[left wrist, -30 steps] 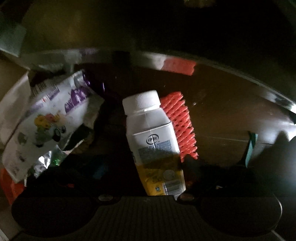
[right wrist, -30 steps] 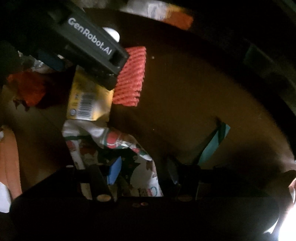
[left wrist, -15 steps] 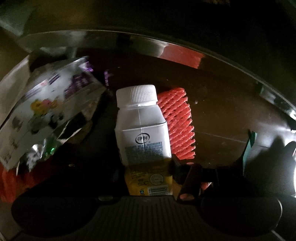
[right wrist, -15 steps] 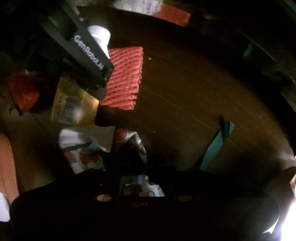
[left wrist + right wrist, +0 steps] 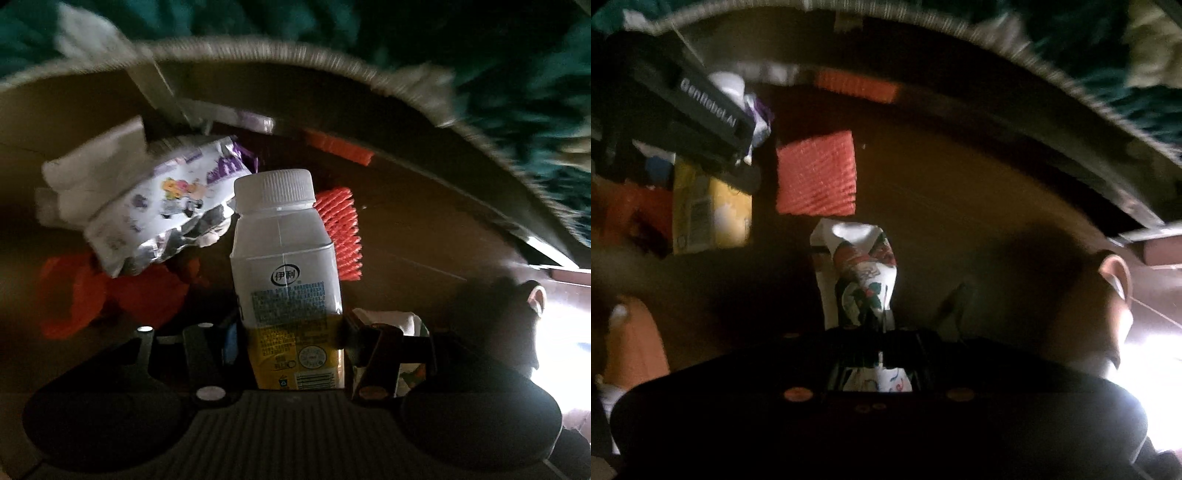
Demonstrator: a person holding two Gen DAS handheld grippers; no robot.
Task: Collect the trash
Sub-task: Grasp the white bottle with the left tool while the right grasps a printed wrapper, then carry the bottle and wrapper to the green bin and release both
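Note:
A white bottle (image 5: 284,258) with a white cap and a yellow lower label hangs upright in my left gripper (image 5: 291,332), whose jaws are shut on its yellow part. In the right wrist view the bottle's yellow label (image 5: 713,218) shows at the left under the left gripper's black housing (image 5: 701,107). My right gripper (image 5: 882,332) is shut on a crumpled white wrapper (image 5: 860,269) printed in red and green, which sticks up between the fingers. Both grippers point down into a brown box.
On the box floor (image 5: 424,229) lie a red foam net (image 5: 341,232), a silver foil snack bag (image 5: 166,199), white paper (image 5: 92,166) and a red crumpled wrapper (image 5: 110,295). The box rim (image 5: 258,51) curves across the top, with green carpet (image 5: 480,55) beyond. Bright glare fills the right edge.
Both grippers closed, the left on the bottle and the right on the printed wrapper, then rose with them. The box rim and green carpet came into view.

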